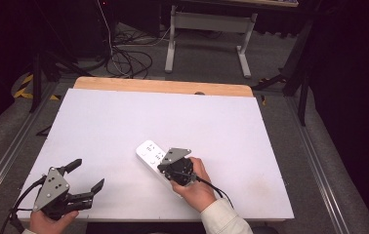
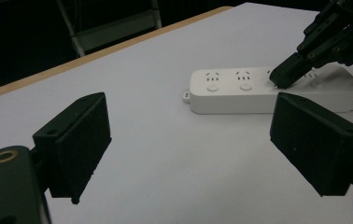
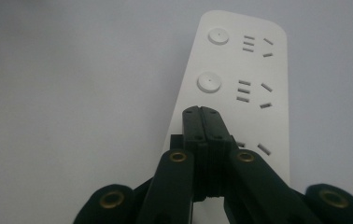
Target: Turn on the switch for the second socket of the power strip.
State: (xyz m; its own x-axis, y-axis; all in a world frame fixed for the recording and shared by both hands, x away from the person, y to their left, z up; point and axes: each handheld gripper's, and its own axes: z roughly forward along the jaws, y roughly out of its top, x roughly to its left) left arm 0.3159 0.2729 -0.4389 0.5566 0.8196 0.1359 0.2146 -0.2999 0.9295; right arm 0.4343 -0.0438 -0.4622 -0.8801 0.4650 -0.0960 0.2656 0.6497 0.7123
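Right hand-held gripper [image 3: 201, 111] clenched, tips covering third button of power strip [image 3: 240, 70]; left hand-held gripper [image 1: 86, 175] released.

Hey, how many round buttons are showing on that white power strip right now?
2 on the power strip: far button, nearer button. The shut right gripper covers the next spot, maybe hiding another.

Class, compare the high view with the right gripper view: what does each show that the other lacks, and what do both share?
The high view alone shows the open left gripper near the table's front corner, the wooden table edge and the tangled floor cables. The right gripper view alone shows the round white buttons beside each socket. Both show the white plastic power strip and the shut right gripper pressed onto it.
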